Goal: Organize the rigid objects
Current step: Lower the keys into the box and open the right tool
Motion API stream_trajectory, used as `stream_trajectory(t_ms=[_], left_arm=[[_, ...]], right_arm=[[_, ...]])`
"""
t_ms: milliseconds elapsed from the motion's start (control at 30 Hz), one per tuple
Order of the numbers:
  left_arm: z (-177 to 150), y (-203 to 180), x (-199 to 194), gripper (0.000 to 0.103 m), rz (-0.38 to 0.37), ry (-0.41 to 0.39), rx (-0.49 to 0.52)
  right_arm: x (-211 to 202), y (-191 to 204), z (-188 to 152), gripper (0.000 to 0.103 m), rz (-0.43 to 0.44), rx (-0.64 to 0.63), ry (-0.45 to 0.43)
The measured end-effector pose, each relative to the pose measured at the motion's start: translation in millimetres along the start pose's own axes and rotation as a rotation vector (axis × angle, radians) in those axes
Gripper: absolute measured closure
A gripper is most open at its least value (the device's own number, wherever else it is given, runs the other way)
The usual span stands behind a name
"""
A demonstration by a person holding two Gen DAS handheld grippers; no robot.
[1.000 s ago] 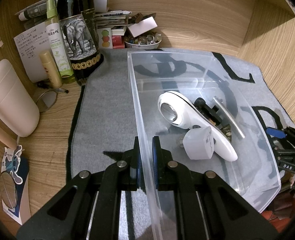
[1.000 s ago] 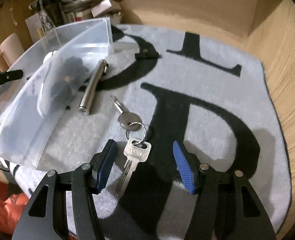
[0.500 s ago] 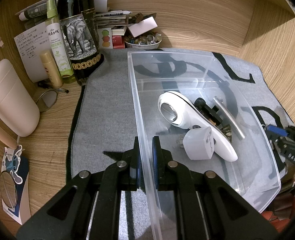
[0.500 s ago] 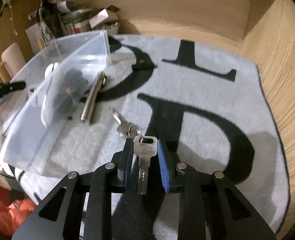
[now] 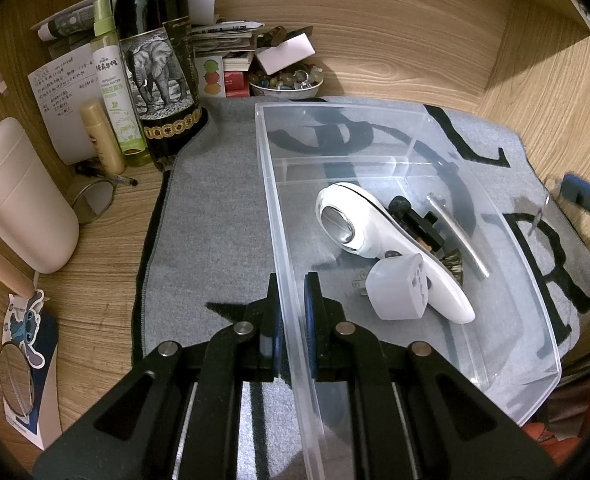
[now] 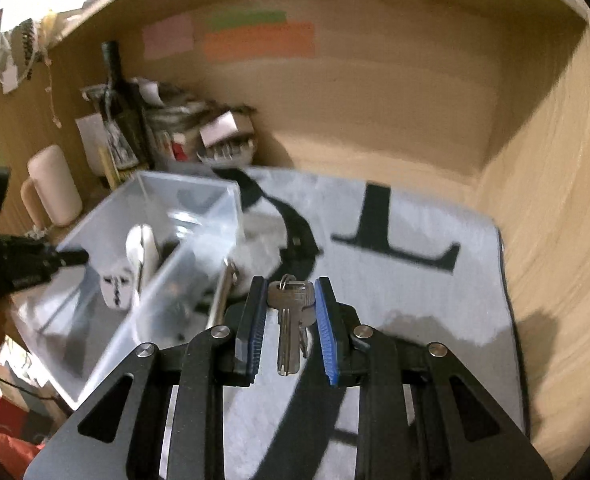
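My left gripper (image 5: pixel 291 312) is clamped on the near-left wall of the clear plastic bin (image 5: pixel 507 264), which sits on the grey mat (image 5: pixel 215 216) toward its left edge. My right gripper (image 6: pixel 289 316) has just closed and now pinches the keys (image 6: pixel 289 320) by the head of one, its blade hanging toward me, lifted clear of the mat beside the bin's right wall. Inside the bin lie a white handheld device (image 5: pixel 379 236), a white plug adapter (image 5: pixel 399 292) and a metal rod (image 5: pixel 457 236).
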State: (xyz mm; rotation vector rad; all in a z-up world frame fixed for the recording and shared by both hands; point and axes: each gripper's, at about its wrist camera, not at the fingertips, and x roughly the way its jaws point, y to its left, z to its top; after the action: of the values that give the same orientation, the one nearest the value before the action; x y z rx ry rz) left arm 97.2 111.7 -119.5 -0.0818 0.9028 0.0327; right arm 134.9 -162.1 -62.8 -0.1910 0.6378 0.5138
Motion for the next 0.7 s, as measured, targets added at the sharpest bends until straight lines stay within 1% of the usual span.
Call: stream_trajectory(t_ms=[167, 400, 567, 700], left_arm=[[0.0, -0.1, 0.0, 0.093, 0.0, 0.0, 0.0], [0.0, 0.0, -0.1, 0.093, -0.001, 0.0, -0.001], [0.0, -0.7, 0.0, 0.093, -0.001, 0.0, 0.0], [0.0, -0.7, -0.1, 0.093, -0.001, -0.001, -0.001]], right_arm=[[-2.7, 10.5, 20.3, 0.081, 0.037, -0.019, -0.056], [-2.3, 38.4, 45.6, 0.081, 0.102, -0.075, -0.113], [2.0, 59.8, 55.1, 0.081, 0.155, -0.12, -0.131], [10.1, 75.4, 56.8, 0.081, 0.188, -0.151, -0.116]])
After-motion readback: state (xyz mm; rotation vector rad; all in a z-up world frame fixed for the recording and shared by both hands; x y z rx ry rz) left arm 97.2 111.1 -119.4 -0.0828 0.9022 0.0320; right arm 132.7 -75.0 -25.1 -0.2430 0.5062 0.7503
